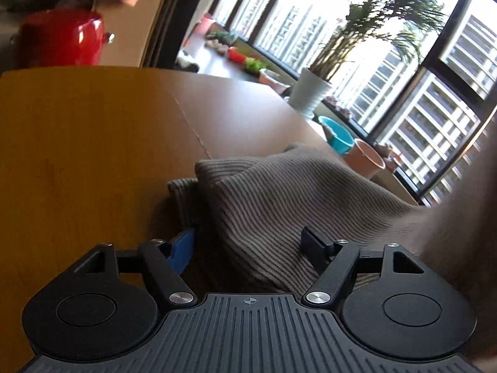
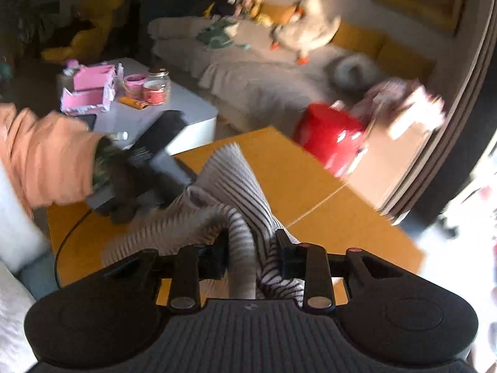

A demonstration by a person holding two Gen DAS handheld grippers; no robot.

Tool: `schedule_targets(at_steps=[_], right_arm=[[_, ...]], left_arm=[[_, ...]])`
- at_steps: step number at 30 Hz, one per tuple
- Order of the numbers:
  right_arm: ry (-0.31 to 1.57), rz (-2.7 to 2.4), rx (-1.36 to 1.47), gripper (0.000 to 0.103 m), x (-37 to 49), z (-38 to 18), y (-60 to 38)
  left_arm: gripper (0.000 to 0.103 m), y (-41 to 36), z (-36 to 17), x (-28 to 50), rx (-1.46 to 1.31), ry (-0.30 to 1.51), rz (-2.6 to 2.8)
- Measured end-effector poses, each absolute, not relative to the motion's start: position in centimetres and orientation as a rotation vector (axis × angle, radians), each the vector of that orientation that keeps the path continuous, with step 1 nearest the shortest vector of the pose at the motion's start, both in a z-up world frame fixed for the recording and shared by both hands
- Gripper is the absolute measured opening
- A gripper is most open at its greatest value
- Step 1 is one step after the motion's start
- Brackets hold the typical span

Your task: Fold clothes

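Your left gripper (image 1: 250,245) has its jaws spread wide, one blue-padded finger (image 1: 183,250) at 9 o'clock of the cloth and one black finger (image 1: 313,245) at 3 o'clock, with the striped garment (image 1: 279,199) bunched between them; neither pad presses the fabric, so it is released. The garment is a ribbed, grey-brown striped knit heaped on the wooden table (image 1: 93,143), reaching from the gripper toward 1 o'clock and the table's far edge. Beyond that edge, a white potted palm (image 1: 313,93) stands at 1 o'clock by the window (image 1: 435,93), with a turquoise bowl (image 1: 338,138) and a terracotta pot (image 1: 369,157) just below it. A red appliance (image 1: 62,37) sits at 11 o'clock past the table.

Your right gripper (image 2: 253,258) is clenched on a rolled fold of the same striped garment (image 2: 236,186), its fingers pinching the fabric from both sides. The cloth runs from there toward 12 o'clock across the table (image 2: 310,180). At 9 o'clock, your left hand in an orange sleeve (image 2: 46,155) holds the other tool against the cloth, blurred. A sofa (image 2: 264,77) with a plush goose (image 2: 307,31) lies at 12 o'clock, and a white coffee table (image 2: 186,105) at 10 o'clock.
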State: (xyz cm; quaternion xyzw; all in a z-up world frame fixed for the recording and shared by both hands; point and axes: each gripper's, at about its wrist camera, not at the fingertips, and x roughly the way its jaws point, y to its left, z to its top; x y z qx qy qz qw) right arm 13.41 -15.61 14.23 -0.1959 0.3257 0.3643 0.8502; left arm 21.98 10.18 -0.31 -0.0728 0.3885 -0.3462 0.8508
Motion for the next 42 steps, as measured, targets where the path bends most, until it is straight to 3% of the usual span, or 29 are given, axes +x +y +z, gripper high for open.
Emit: schedule_targets(at_steps=[6,8,12,17,20,22,23,25,27,30,37,42], right_arm=[[0.878,0.650,-0.269,0.048,24.9,4.9,-15.3],[0.869,0.657,-0.220,0.048,25.3,4.3,-15.7],[0.872,0.658,-0.157,0.055,26.0,3.5,-16.7],[0.879,0.621,-0.087,0.076,26.6,2.8,-17.9],[0.845,0.579,-0.080,0.084,26.0,3.8,-18.6],[0.789,0.537,-0.089,0.085,24.8,5.3,-19.3],[0.737,0.494,-0.105,0.087,23.6,6.5,-19.7],[0.613,0.420,-0.144,0.103,21.0,8.5,-20.3],[0.506,0.407,-0.127,0.103,18.2,10.1,-21.0],[0.491,0.415,-0.054,0.103,16.2,10.4,-21.6],[0.711,0.089,-0.162,0.103,20.3,2.3,-20.6],[0.725,0.080,-0.142,0.103,21.0,1.5,-19.8]], left_arm=[[0.075,12.5,-0.1,22.1,-0.171,0.818,-0.670],[0.087,13.9,1.2,21.9,-0.183,0.776,-0.660],[0.093,15.3,5.1,21.4,-0.184,0.654,-0.662],[0.093,12.3,7.4,20.6,-0.179,0.586,-0.817],[0.088,7.8,5.8,21.2,-0.102,0.645,-0.830],[0.077,6.1,3.9,22.3,-0.066,0.722,-0.766],[0.079,5.9,3.1,22.7,-0.071,0.744,-0.746],[0.081,6.0,2.0,23.2,-0.095,0.771,-0.723],[0.082,6.3,2.0,23.2,-0.100,0.772,-0.722],[0.084,6.7,2.0,23.0,-0.099,0.772,-0.719],[0.087,7.4,2.2,22.2,-0.117,0.772,-0.697],[0.081,8.7,4.7,21.0,-0.117,0.680,-0.660]])
